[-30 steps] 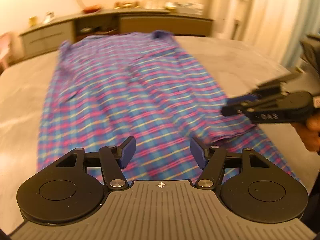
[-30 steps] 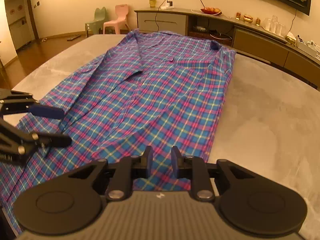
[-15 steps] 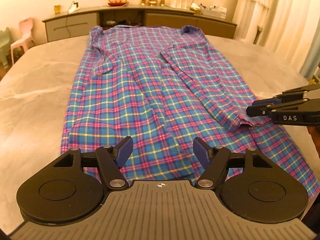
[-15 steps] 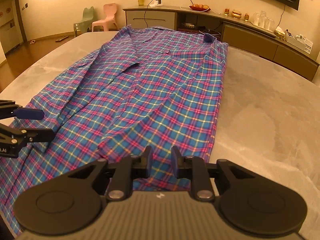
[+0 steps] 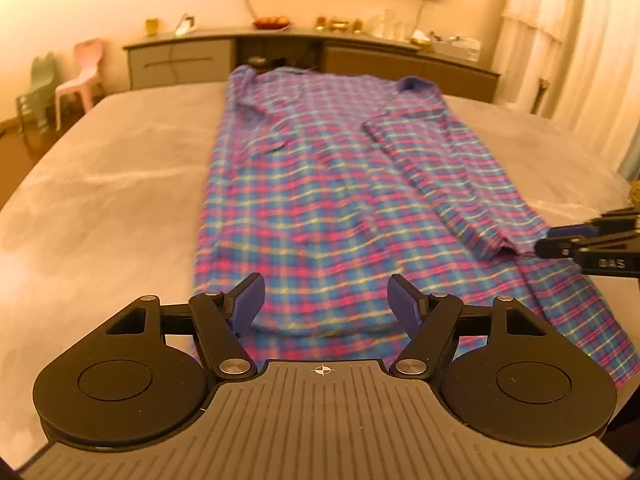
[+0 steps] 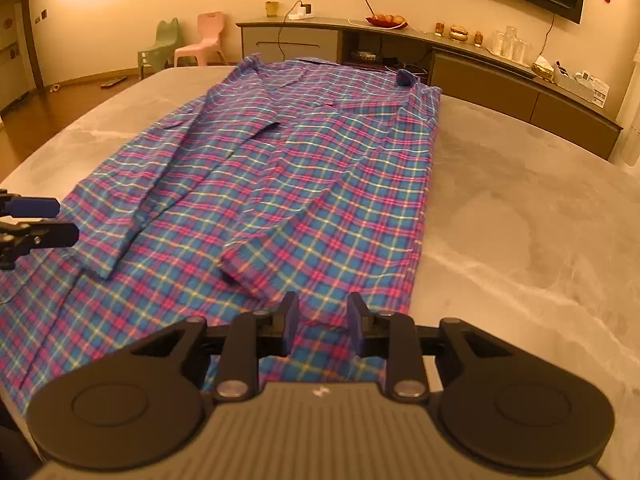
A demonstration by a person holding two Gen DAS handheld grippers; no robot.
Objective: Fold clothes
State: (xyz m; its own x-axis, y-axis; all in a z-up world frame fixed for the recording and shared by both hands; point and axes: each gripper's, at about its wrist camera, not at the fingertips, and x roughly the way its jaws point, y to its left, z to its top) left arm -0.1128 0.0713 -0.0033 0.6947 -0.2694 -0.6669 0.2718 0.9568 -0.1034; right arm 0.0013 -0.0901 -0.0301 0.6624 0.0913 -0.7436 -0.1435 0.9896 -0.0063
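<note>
A blue, pink and yellow plaid shirt (image 5: 320,200) lies flat along the grey table (image 5: 104,208), collar at the far end, both sleeves folded in over the body. It also shows in the right wrist view (image 6: 320,184). My left gripper (image 5: 325,302) is open and empty above the shirt's near hem. My right gripper (image 6: 322,322) is open with a narrow gap, empty, over the hem at the right side. The right gripper shows at the right edge of the left wrist view (image 5: 560,240), beside a sleeve cuff (image 5: 500,246). The left gripper shows at the left edge of the right wrist view (image 6: 52,220).
The grey table (image 6: 520,220) extends bare on both sides of the shirt. A long sideboard (image 6: 480,76) with bowls and glasses runs behind the table. Two small chairs (image 6: 188,44) stand at the back left. Curtains (image 5: 580,40) hang at the right.
The left gripper has swung left and lower toward the near hem. The right gripper's jaws have opened slightly and it has moved in over the hem.
</note>
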